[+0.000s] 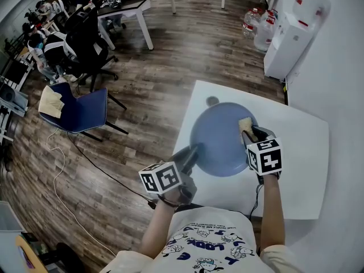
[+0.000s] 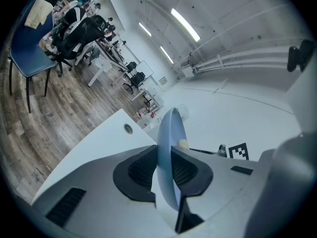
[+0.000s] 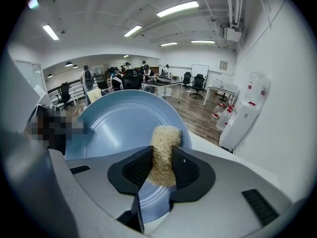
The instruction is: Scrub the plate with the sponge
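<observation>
Blue-grey plate (image 1: 219, 135) is lying near the middle of the white table (image 1: 301, 152), hollow side up; we are not able to tell whether it is sitting fully flat. We are holding it with the left gripper (image 1: 190, 155), which is coming in from the near left. In the left gripper view the plate rim is running edge-on between the two black pads, and both pads are pressing on it, so this gripper is clamped on the plate. The right gripper (image 1: 253, 134) is reaching in from the near right and pointing steeply down. Its jaws are pinching a straw-coloured fibrous sponge (image 3: 162, 152), which is standing out beyond the fingertips. In the head view the sponge's free end is lying over the plate's inner face, close to the far right rim, and appears to be touching it. A small round grey fitting (image 1: 212, 101) is sitting in the table top just beyond the plate's far rim. Off the table, we are noting a blue chair (image 1: 85, 110) on the wooden floor (image 1: 165, 67) to the left, and a white water dispenser (image 1: 290, 38) with water bottles (image 1: 259, 27) beside it against the far right wall.
</observation>
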